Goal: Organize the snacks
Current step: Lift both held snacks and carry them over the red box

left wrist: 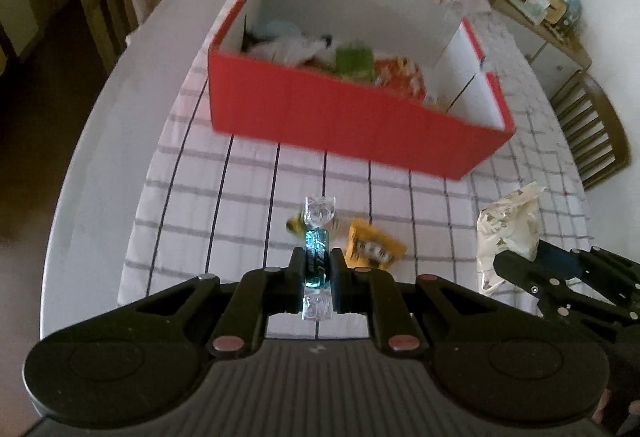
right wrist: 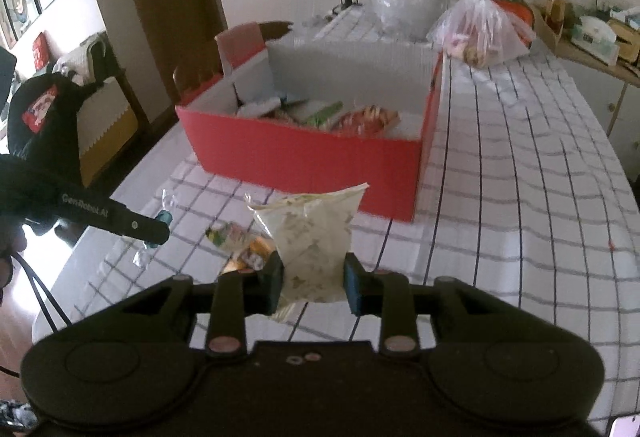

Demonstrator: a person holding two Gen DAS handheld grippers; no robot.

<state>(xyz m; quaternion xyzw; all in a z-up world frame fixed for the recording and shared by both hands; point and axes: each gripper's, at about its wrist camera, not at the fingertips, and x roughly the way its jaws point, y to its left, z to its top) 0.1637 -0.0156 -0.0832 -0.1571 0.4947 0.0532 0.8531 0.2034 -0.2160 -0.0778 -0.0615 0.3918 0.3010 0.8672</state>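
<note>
While both loads hang above the desk [right wrist: 520, 197], the left claw [left wrist: 317, 269] is clamped on a teal candy [left wrist: 316, 257] and the right claw [right wrist: 312, 277] on a pale pouch [right wrist: 312, 237], both short of the red box [left wrist: 340, 125]. That thin candy could twist free by its slick wrapper; the soft pouch may sag and catch the box wall

Red box [left wrist: 340, 125] contents blurred; yellow packet [left wrist: 372, 247] print unreadable
</note>
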